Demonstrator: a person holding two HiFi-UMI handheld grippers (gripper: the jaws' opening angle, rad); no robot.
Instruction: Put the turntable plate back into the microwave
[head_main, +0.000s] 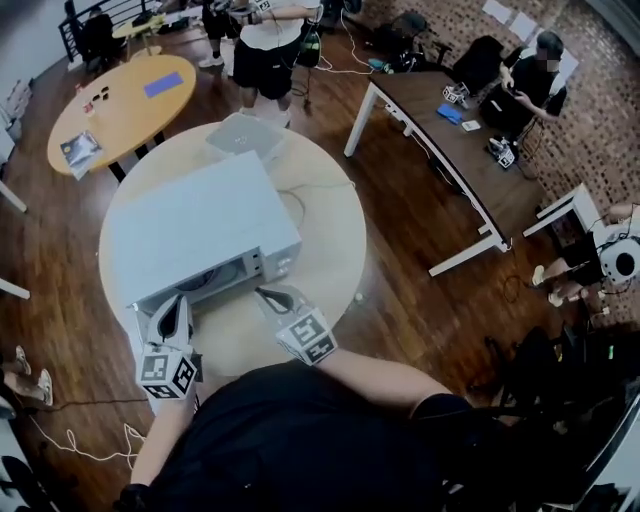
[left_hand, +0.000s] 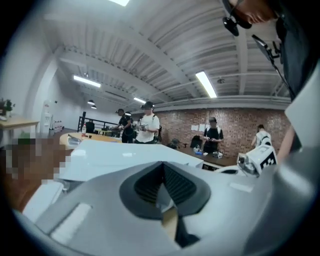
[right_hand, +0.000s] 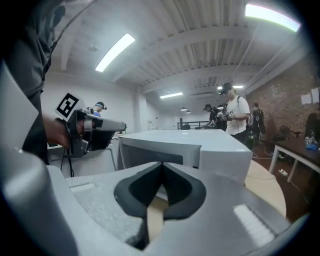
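Well, round pale-wood desk (head_main: 330, 235) on dark plank floor (head_main: 410, 270) w/ boxy white microwave (head_main: 195, 225); left gripper (head_main: 177, 305) & right gripper (head_main: 271, 294) both pressed together.

I count one microwave (head_main: 200, 225), standing on one pale round table (head_main: 335, 245). There are two grippers, a left gripper (head_main: 179, 300) and a right gripper (head_main: 264, 293). Each carries one marker cube, so two cubes: left cube (head_main: 166, 371) and right cube (head_main: 311, 337). I make it three tables in all, adding one wooden round table (head_main: 130, 115) and one long brown desk (head_main: 450, 145). One flat grey slab (head_main: 245, 133) lies behind the microwave. The wooden table holds one blue sheet (head_main: 163, 84) and one booklet (head_main: 80, 149). As for people, there is one person holding the grippers (head_main: 300, 440) and four more across the room: one in dark clothes (left_hand: 124, 126), one in a white shirt (left_hand: 148, 126), one by the brick wall (left_hand: 213, 135) and one further right (left_hand: 261, 137).
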